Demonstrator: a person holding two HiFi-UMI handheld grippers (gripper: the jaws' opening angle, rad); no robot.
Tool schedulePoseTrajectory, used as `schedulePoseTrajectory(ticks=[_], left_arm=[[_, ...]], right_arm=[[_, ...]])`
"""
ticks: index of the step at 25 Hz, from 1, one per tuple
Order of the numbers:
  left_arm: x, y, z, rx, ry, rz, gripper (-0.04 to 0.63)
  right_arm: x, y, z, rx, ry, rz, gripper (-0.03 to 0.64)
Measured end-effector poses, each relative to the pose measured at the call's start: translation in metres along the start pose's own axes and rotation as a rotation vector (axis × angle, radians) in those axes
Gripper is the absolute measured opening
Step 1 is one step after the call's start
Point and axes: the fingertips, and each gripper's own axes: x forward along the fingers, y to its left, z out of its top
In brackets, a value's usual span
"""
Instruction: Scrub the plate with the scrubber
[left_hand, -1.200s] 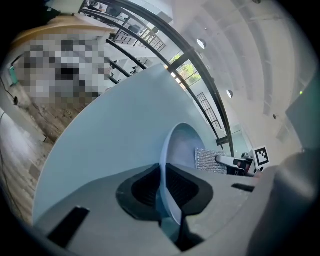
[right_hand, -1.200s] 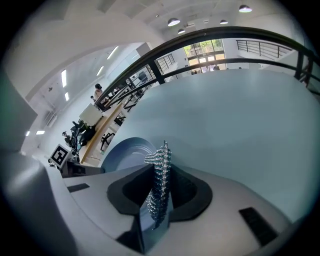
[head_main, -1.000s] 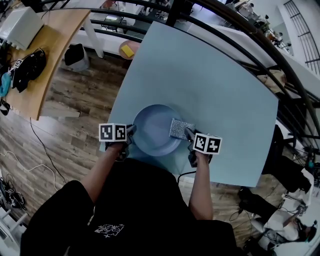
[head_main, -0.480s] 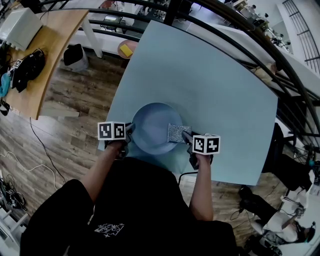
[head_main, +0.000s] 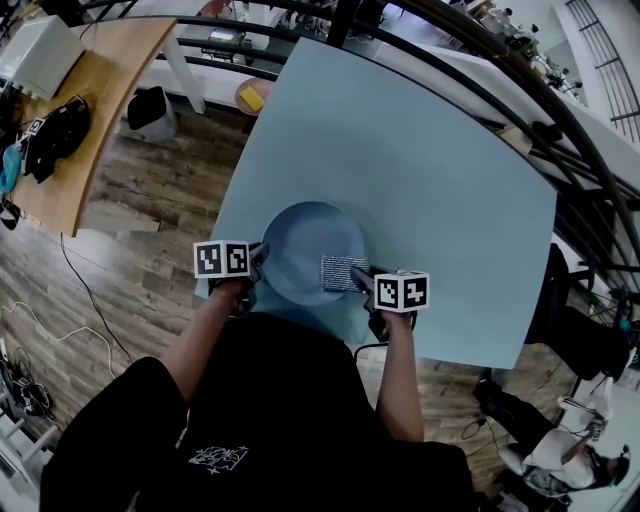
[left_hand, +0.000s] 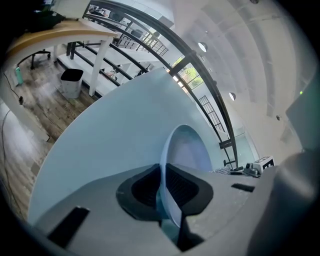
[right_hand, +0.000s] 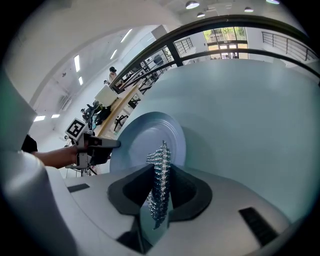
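Plate (head_main: 300, 245), pale blue and round, lies on the table (head_main: 430, 170) close to its near edge, right in front of the person; its near-left rim stands between the fingers (left_hand: 142, 189) of the left gripper (head_main: 260, 264), which are closed on it, one dark pad on each face of the thin rim; that gripper's marker cube (head_main: 222, 260) sits just behind the fingers, on the person's side.

Right gripper (head_main: 364, 281) comes in at the plate's near-right; its fingers (right_hand: 187, 191) are clamped on the scrubber (head_main: 343, 272), a silvery wire-mesh pad that sticks out ahead of the fingertips and lies over the right part of the plate, inside the rim; whether it presses on the surface or sits just above it I cannot tell. In the right gripper view the scrubber stands edge-on between the two pads; the plate's hollow spreads just past the fingertips, and the left gripper shows at the plate's rim on the left, a hand (right_hand: 55, 157) behind it.

Beyond both sets of fingers the pale blue table runs on to its far corner; past that edge curve black railings (head_main: 470, 50); off to the left of the left fingers, well apart, lie a wooden floor (head_main: 150, 185), a wooden desk (head_main: 105, 85) and a dark bin (head_main: 152, 112) beside it.
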Motion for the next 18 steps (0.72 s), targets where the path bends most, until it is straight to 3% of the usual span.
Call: schedulePoseTrajectory(ticks=[10,18], left_arm=[[-0.002,0.004,-0.004,-0.013,-0.005,0.001,0.041],[-0.002,0.003,-0.004,-0.011,0.0,-0.009,0.041]], right_arm=[[0.018,0.022,-0.002,-0.025,-0.027,0.016,0.084],[0.037,0.045,0.002,0.023,-0.057,0.071,0.084]])
